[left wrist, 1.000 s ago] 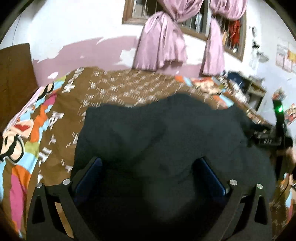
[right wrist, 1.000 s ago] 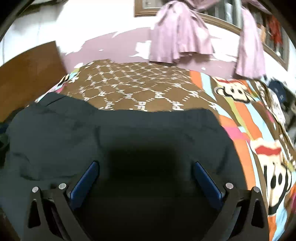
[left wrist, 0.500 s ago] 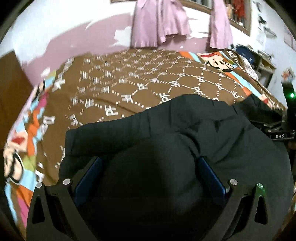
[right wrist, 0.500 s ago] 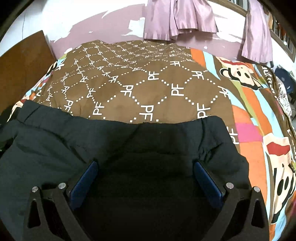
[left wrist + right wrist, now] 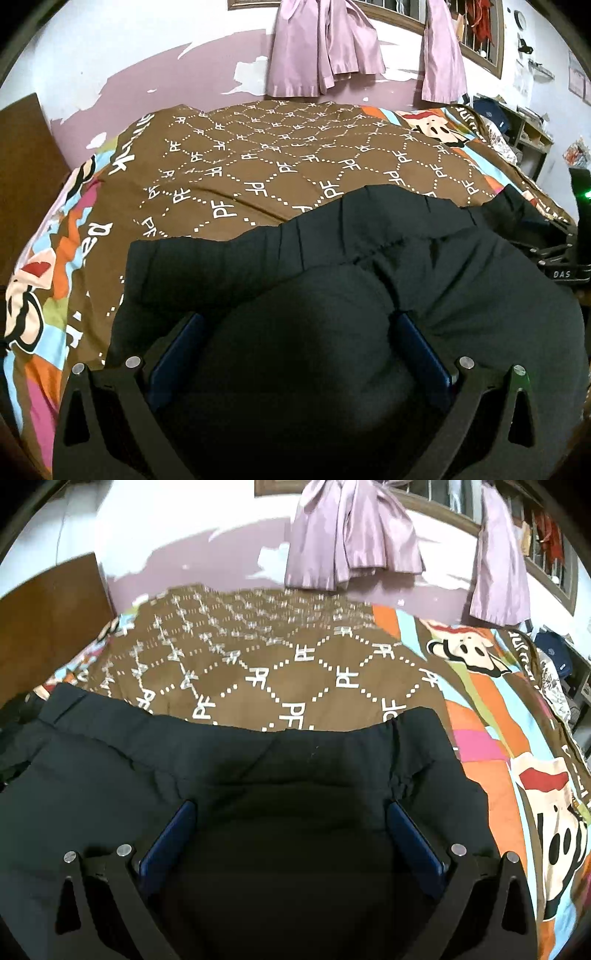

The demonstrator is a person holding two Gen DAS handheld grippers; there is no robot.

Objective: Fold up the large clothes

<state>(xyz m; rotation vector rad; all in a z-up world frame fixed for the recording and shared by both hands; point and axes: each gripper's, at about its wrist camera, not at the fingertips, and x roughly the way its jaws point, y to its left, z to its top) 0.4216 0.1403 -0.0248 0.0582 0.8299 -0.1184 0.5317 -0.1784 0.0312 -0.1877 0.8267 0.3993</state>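
Note:
A large black garment (image 5: 369, 251) lies spread on the near part of a bed, its seamed far edge running across the brown quilt (image 5: 295, 166). My left gripper (image 5: 295, 332) is open, its blue pads (image 5: 173, 350) wide apart, with a mound of the black cloth bulging between them. In the right wrist view the same garment (image 5: 221, 753) fills the lower half. My right gripper (image 5: 291, 816) is open too, and flat dark cloth lies between its fingers (image 5: 410, 834). Whether the cloth rests on or under the fingers is hidden.
The quilt (image 5: 314, 672) has "PF" diamonds and a colourful cartoon border (image 5: 535, 794). Pink curtains (image 5: 325, 48) hang on the far wall. A wooden board (image 5: 26, 166) stands at the left, cluttered shelves (image 5: 524, 125) at the right. A black device with a green light (image 5: 580, 229) sits at the right edge.
More of the brown quilt now shows beyond the garment's far edge in both views. The cloth has bunched into a mound between the left fingers. Both grippers stay wide apart.

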